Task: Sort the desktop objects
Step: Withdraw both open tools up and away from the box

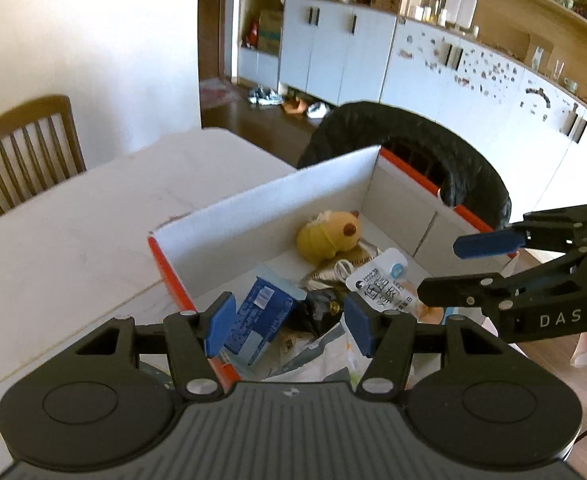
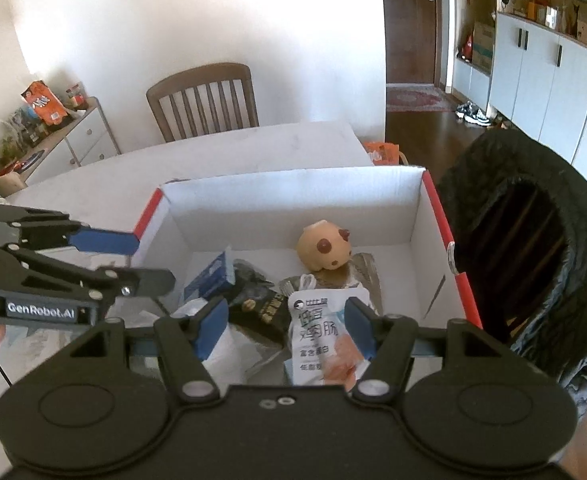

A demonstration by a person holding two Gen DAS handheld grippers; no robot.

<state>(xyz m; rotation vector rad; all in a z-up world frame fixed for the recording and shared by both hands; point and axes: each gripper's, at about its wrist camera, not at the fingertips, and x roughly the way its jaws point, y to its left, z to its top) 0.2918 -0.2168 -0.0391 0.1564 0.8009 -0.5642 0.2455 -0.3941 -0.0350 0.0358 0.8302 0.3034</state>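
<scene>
The table [image 2: 221, 148] is a pale slab, and the box [image 2: 293, 196] stands on it at the near right edge. This white carton with red outer sides, its top open, serves as the landmark. Behind the box, at the table's far side, stands a wooden chair [image 2: 203, 100]. Just right of the box, off the table, a black garment [image 2: 533, 208] is draped over a second chair's back. Further right of the box runs a wall of white cabinets [image 1: 473, 80].

The left gripper [image 1: 287, 326] hovers over the box's near left corner, jaws apart with nothing between them. The right gripper [image 2: 287, 330] hovers over the box's near edge, jaws likewise apart and empty; the pouch lies below and between its blue pads, though whether they touch it cannot be told.

Inside the box, toward the far wall, sits a yellow plush toy [image 2: 323, 250] with brown spots. Nearer than the toy, at the middle right of the box, lies a white snack pouch [image 2: 315, 320] with printed characters. Left of the pouch lies a black packet [image 2: 261, 304], and further left, against the box's left wall, a blue carton [image 1: 255, 320] leans tilted. A coiled white cable [image 1: 343, 269] lies between toy and pouch.
</scene>
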